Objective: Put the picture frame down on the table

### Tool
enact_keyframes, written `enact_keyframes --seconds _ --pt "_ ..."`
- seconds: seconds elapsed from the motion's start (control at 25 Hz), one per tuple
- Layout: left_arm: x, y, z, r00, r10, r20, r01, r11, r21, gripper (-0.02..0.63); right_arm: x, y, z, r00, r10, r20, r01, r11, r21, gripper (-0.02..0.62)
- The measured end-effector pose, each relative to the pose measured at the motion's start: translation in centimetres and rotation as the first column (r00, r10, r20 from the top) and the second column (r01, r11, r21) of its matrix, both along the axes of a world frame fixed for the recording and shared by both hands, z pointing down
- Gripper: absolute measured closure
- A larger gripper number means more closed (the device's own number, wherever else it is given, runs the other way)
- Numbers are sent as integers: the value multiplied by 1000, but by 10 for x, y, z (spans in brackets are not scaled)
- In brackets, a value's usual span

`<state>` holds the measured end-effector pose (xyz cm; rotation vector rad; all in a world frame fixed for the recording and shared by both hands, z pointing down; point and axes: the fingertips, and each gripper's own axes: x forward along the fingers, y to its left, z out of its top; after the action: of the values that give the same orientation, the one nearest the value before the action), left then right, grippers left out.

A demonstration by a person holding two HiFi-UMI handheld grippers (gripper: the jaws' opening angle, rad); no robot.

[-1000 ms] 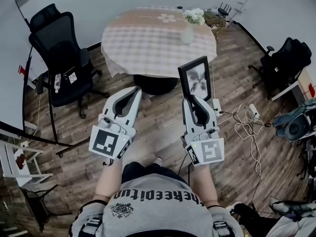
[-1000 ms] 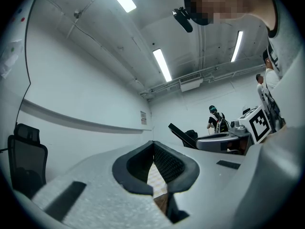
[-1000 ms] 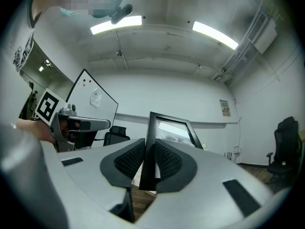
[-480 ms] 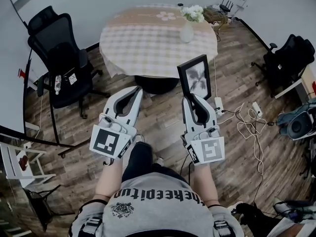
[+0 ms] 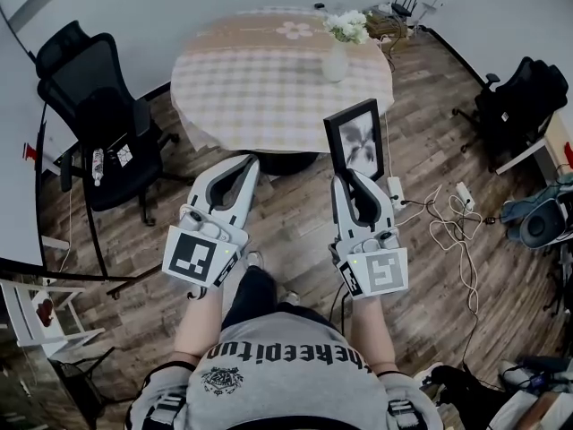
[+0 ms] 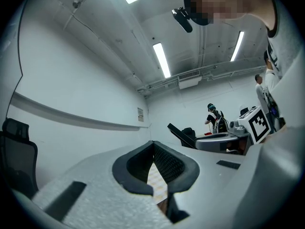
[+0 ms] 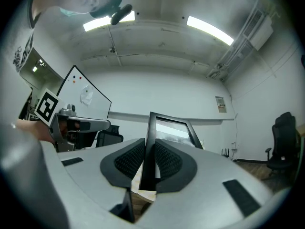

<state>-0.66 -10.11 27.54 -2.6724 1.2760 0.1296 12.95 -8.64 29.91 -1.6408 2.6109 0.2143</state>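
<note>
Because the right gripper [image 5: 347,177] has its jaws clamped on the lower edge of the picture frame [image 5: 356,141], the frame stands upright over the wooden floor at centre right of the head view, short of the round table [image 5: 260,70] at the top. The left gripper [image 5: 247,161], jaws pressed together on nothing, hangs alongside at centre left, apparently not needed for so light a load. Carrying it upright probably suits standing it on the cloth near the vase [image 5: 337,59].
</note>
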Motion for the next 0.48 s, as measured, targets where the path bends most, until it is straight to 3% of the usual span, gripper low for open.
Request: enact_keyframes --seconds 0.48 --pt "-14 -60 8 999 37 8 -37 999 8 591 -14 -53 7 999 44 18 -44 999 15 525"
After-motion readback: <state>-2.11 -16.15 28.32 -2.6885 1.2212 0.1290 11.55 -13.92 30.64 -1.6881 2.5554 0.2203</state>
